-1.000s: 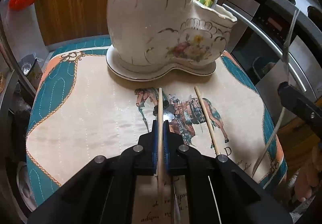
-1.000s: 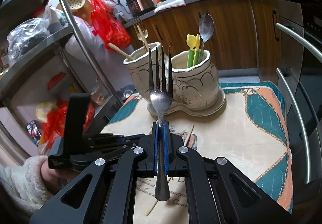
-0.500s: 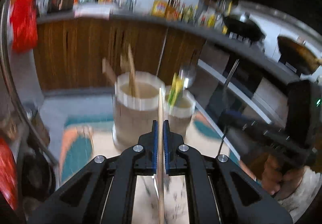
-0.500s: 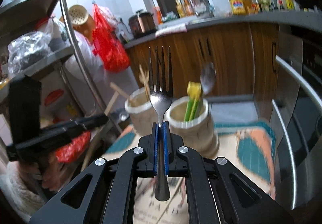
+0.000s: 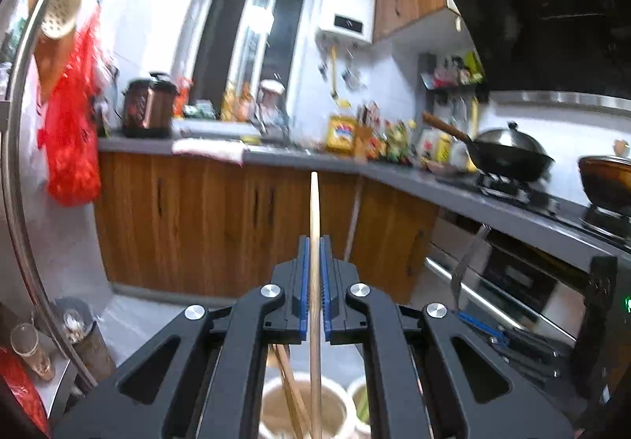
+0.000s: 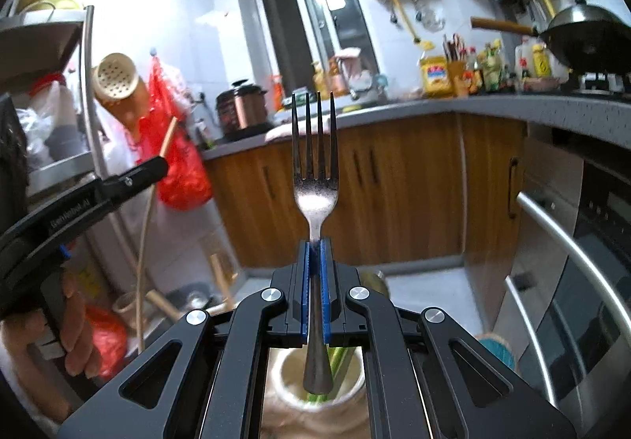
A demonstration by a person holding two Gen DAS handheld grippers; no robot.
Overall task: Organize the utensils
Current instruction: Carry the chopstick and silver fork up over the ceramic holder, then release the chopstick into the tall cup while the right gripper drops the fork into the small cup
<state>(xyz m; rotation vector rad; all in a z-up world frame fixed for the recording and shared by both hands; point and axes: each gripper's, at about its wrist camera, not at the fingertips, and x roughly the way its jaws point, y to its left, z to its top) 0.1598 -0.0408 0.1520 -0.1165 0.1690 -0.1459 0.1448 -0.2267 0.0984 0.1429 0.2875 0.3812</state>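
Both tongs raised off desk: left tongs (image 5: 314,253) clamp chopstick (image 5: 314,210), right tongs (image 6: 314,253) clamp fork (image 6: 314,179); holder (image 6: 315,380) below, ready for drop-in.

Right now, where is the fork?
The fork is clamped upright in the right gripper, centre of the right wrist view, its handle end hanging over the ceramic holder below.

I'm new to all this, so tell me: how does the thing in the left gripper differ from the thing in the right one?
The chopstick is a plain, pale wooden rod; the fork is shiny metal with four tines. The chopstick stays thin along its length; the fork widens at its head. Both are clamped between blue fingers, pointing forward, above a pale holder.
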